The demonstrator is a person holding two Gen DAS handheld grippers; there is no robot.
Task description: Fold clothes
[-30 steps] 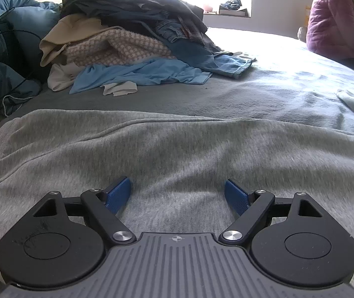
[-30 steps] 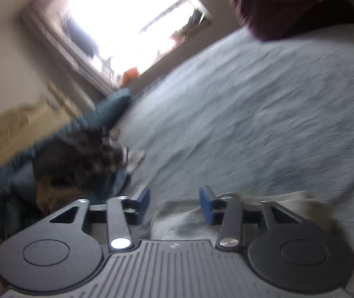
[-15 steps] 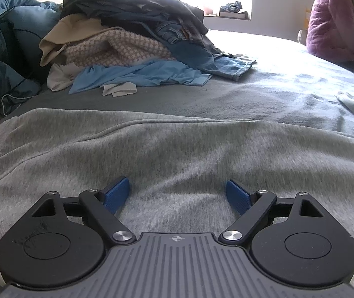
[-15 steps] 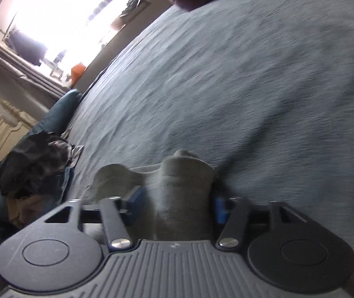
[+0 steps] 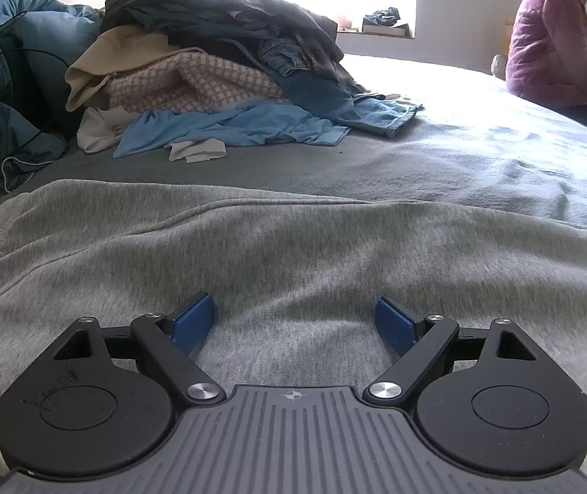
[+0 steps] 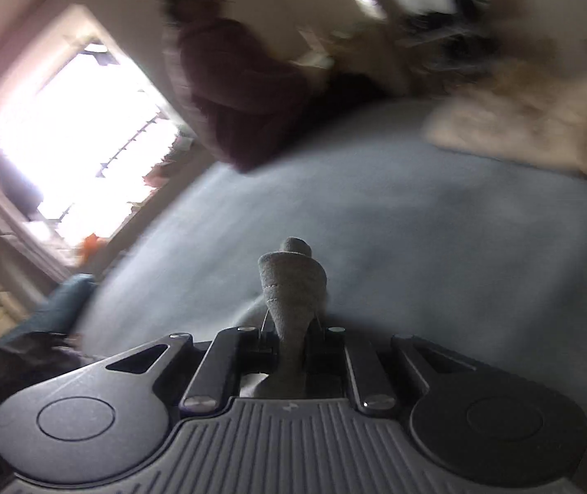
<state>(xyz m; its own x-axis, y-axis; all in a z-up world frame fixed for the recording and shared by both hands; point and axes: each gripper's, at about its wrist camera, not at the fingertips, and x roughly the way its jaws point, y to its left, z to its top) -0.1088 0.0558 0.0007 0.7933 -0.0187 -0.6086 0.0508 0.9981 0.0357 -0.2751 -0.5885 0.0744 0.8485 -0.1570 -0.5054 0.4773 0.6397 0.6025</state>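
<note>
swinging fast, my right gripper [image 6: 292, 335] has just been closing and is now clamping a bunched fold of the grey sweatshirt [image 5: 293, 255]; background at 12 o'clock is blurring. left gripper [image 5: 295, 323] is staying spread wide over it on the bed [image 5: 478, 156].

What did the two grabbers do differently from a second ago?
The right gripper has just been closing its jaws and now pinches a bunched fold of the grey sweatshirt. Its view also swung round, so the window sits at the left and the picture is blurred. The left gripper stayed put, jaws wide open over the grey sweatshirt. The clothes pile looks unchanged.
</note>
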